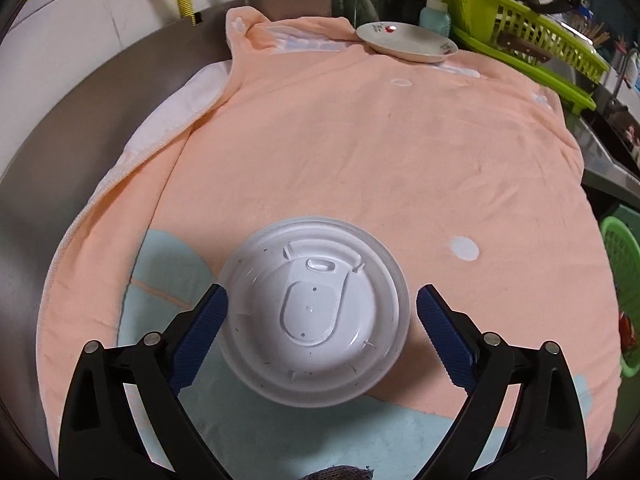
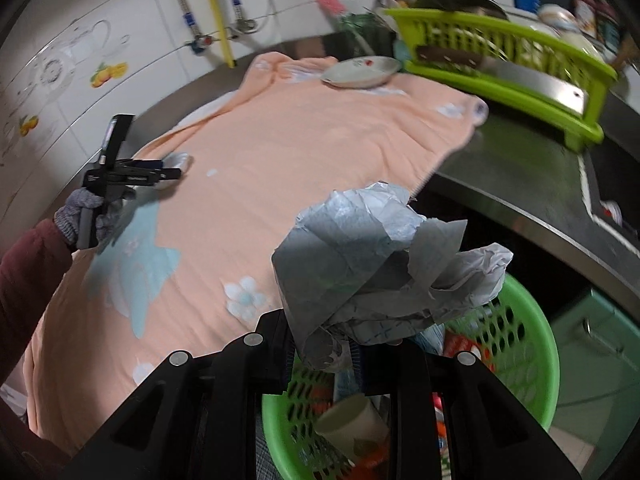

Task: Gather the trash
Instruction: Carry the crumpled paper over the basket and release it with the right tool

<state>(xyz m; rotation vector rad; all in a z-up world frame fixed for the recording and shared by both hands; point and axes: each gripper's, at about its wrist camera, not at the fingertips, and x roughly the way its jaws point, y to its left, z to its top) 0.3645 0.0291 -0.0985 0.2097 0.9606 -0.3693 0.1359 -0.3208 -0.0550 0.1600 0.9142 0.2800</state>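
Observation:
A white plastic cup lid [image 1: 316, 310] lies on the peach towel [image 1: 340, 140]. My left gripper [image 1: 320, 320] is open, its blue-padded fingers [image 1: 200, 334] on either side of the lid without touching it. In the right wrist view the left gripper [image 2: 168, 170] shows at the left, held by a gloved hand. My right gripper [image 2: 340, 344] is shut on a crumpled grey-white paper [image 2: 380, 264] and holds it above the green trash basket [image 2: 524, 344], which holds a paper cup [image 2: 354, 430] and other scraps.
A white plate [image 1: 406, 42] sits at the towel's far end. A lime dish rack [image 2: 504, 56] with dishes stands at the back right on the steel counter [image 2: 520, 176]. A tiled wall with pipes is behind.

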